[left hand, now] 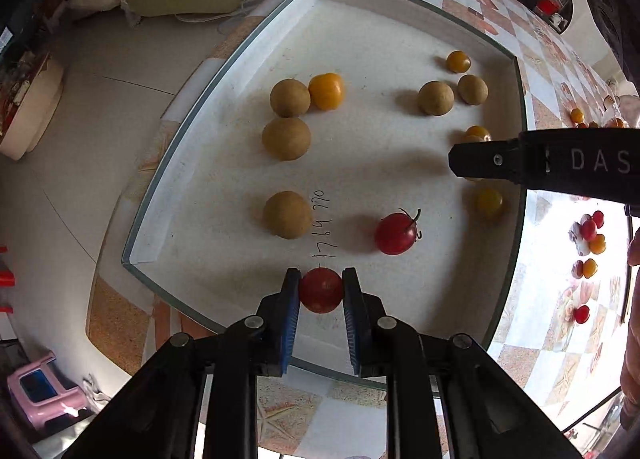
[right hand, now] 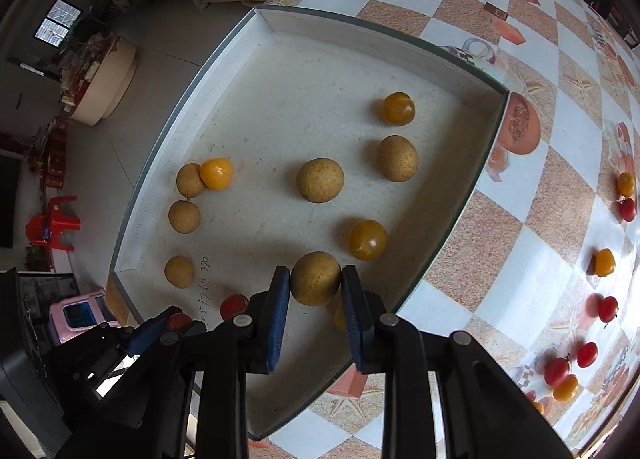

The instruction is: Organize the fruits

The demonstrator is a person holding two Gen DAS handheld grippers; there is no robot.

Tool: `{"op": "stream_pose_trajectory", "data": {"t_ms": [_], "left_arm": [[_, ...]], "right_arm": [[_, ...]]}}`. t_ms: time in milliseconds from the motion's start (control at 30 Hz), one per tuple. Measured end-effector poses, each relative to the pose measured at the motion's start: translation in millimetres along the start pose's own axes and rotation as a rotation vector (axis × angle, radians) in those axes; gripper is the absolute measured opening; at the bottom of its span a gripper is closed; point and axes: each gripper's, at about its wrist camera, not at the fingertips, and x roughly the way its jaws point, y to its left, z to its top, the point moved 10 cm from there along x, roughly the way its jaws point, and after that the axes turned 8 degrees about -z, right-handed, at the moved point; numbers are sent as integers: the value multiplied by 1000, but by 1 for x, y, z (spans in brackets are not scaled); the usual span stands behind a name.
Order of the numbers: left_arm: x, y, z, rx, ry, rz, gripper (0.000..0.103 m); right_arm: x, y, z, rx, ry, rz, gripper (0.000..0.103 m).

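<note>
1. Between my left gripper (left hand: 321,289) pads sits a red cherry tomato (left hand: 321,290), pinched on both sides, just inside the near rim of the white tray (left hand: 224,71). I judge I am either setting it down or have just caught it; it hangs low over the tray floor, near the handwritten number.
2. My right gripper (right hand: 315,279) is closed around a brown round fruit (right hand: 315,278), pads touching both flanks, also over the tray's near part, toward its right wall. The narrow squeeze keeps a rolling fruit from slipping away.
3. Further into the tray from my left claw lies a second red tomato (left hand: 397,233) with its stem, resting loose, apart from the one I hold.
4. Along the tray's left side, brown fruits (left hand: 286,138) gather with one orange tomato (left hand: 327,91) touching the farthest of them; more brown and orange ones sit toward the tray's far right corner. Sorting by kind looks unfinished to me.
5. Outside the tray, on the checked tablecloth (right hand: 532,163) beyond its right wall, red and orange tomatoes (right hand: 607,307) wait, well apart from it, so much collecting remains.
</note>
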Motion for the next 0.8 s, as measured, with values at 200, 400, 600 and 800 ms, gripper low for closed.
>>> {"op": "stream_pose_trajectory", "data": {"t_ms": [200,400,600,800], "left_arm": [[4,0,1,5,12,-8,27],[-7,1,7,24,-36,18,81],[-10,3,7,-4,7,13,82],[-25,7,5,19,-4,91,103]], "right_arm": [[19,10,0,-31,41,-40,29],[14,18,0,-39,39,-30,55],[-18,14,-3,-3,1,-11,75],[-53,4,-17,22,-40,-50,85]]}}
